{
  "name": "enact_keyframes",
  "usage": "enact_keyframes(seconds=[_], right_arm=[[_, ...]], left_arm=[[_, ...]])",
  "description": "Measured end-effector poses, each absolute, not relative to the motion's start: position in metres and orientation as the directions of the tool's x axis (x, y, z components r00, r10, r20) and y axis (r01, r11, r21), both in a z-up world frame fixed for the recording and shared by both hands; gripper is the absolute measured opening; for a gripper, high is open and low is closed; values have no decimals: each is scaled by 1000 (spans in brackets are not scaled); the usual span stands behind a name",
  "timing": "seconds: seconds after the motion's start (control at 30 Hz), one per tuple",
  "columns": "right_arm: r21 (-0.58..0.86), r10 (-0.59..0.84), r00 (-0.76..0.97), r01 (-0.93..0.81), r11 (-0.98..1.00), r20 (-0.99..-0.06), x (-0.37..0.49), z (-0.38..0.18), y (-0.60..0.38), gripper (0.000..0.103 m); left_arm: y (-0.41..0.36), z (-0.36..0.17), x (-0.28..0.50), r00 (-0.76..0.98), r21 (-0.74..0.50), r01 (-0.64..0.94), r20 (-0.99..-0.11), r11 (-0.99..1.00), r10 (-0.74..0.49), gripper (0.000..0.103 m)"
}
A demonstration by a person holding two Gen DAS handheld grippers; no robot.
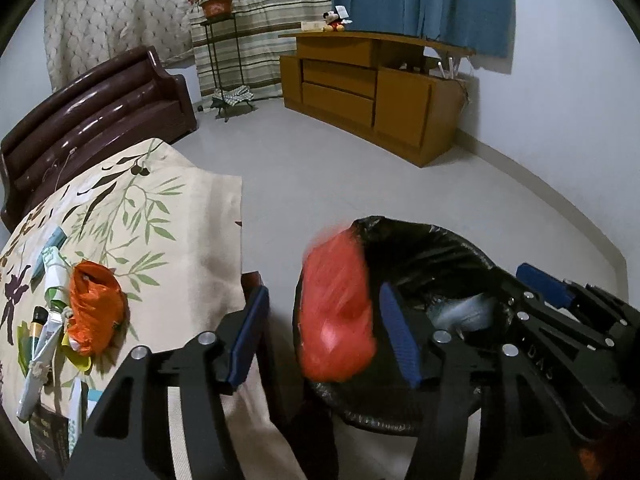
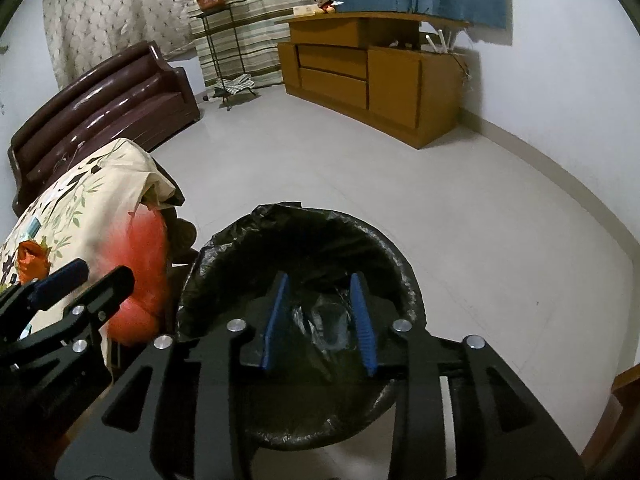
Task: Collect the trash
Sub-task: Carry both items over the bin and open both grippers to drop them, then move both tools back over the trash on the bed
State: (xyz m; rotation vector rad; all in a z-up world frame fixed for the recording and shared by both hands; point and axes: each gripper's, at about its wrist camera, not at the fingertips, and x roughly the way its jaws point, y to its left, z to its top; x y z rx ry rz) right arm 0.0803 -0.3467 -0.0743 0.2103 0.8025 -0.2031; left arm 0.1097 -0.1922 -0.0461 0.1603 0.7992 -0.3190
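A: Left gripper (image 1: 324, 340)?
B: Jaws spread wide, red bag (image 1: 338, 308) between the pads, motion-blurred (can't tell if either pad touches it), at the left rim of the bin (image 1: 420, 240).
A: Right gripper (image 2: 318, 320)?
B: Spread too, nothing held, over the bin's black-lined mouth.
A: Remaining trash?
B: Orange bag (image 1: 94, 312) and wrappers (image 1: 44, 340) on the floral tablecloth (image 1: 160, 208), left of the bin.
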Motion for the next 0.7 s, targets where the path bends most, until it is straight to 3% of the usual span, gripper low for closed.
enact_keyframes(seconds=[0.53, 0.6, 0.7], right_arm=[[119, -90, 699, 245, 962, -710, 65, -59, -331, 35], [119, -83, 704, 234, 965, -706, 63, -54, -325, 41], [112, -80, 710, 220, 969, -700, 61, -49, -315, 42]], left_arm=[[-170, -18, 97, 684, 1, 321, -691, 947, -231, 60], [-165, -13, 93, 696, 8, 315, -682, 949, -225, 60], [-151, -7, 88, 709, 10, 296, -672, 955, -213, 60]])
